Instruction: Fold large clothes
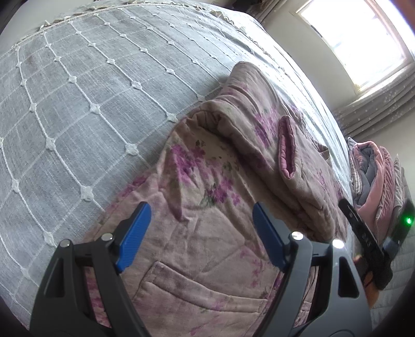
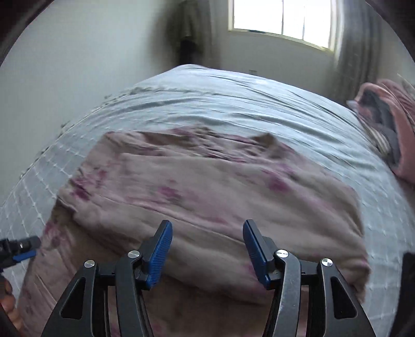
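Robe partly folded, more folds to go.
My left tongs (image 1: 201, 230) and right tongs (image 2: 207, 252) gape apart over the floral robe (image 1: 207, 233), sleeve already folded in on the bed (image 1: 77, 103).

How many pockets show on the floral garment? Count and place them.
1. A patch pocket lies on the floral garment near the left gripper; a second may be hidden under folds.

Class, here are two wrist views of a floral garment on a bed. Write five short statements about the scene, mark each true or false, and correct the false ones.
1. The floral quilted garment lies on a grey bedspread. True.
2. The left gripper is clamped on the garment. False: its jaws stand open.
3. The right gripper is open. True.
4. The room has no window. False: a bright window shows.
5. A pink-and-grey folded pile sits beside the garment. True.
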The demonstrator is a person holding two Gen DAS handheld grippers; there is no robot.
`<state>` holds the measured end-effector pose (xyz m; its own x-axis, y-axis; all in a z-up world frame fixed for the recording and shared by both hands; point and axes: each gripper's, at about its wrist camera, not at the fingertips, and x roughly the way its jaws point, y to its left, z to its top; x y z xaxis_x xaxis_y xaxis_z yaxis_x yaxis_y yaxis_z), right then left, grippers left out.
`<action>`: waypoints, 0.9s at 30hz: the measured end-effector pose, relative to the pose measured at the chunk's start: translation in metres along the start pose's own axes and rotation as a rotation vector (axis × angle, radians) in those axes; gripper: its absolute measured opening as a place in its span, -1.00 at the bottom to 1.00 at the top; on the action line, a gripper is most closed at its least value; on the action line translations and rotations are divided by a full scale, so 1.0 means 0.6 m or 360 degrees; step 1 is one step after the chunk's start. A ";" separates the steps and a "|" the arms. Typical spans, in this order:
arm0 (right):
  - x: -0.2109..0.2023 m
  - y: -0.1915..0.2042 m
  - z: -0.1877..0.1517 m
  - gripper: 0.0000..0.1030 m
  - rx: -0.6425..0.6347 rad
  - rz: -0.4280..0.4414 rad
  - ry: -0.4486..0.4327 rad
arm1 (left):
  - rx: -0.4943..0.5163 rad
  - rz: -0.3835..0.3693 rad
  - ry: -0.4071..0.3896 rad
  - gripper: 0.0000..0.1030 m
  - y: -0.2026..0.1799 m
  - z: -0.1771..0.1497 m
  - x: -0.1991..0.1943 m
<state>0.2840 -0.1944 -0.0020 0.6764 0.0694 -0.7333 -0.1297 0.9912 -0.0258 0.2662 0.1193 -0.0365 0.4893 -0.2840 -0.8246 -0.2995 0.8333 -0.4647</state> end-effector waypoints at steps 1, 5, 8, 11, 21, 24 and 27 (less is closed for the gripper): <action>0.017 0.025 0.016 0.27 -0.0019 0.0043 0.0023 | -0.0017 -0.0002 -0.0001 0.56 0.005 0.002 -0.001; 0.074 0.104 0.056 0.34 -0.0040 0.0150 0.0126 | -0.0068 -0.0014 -0.0002 0.56 0.021 0.008 -0.007; 0.139 0.132 0.056 0.41 -0.0036 0.0035 0.0257 | -0.0100 -0.0032 0.0003 0.57 0.031 0.011 -0.010; 0.182 0.135 0.041 0.35 -0.0006 -0.0027 0.0318 | -0.0138 -0.0056 0.0016 0.57 0.039 0.014 -0.010; 0.096 0.098 0.070 -0.97 0.0217 0.0109 -0.0055 | -0.0186 -0.0127 0.0032 0.57 0.048 0.015 -0.018; 0.080 0.088 0.076 -0.95 0.0362 0.0156 -0.0162 | -0.0187 -0.0123 0.0028 0.56 0.049 0.015 -0.019; 0.149 0.105 0.062 -0.86 0.0292 0.0246 0.0107 | -0.0191 -0.0121 0.0035 0.57 0.052 0.014 -0.019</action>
<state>0.3629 -0.1214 -0.0438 0.6080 0.2205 -0.7627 -0.0900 0.9736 0.2097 0.2584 0.1524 -0.0387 0.4968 -0.3555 -0.7917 -0.3586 0.7466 -0.5603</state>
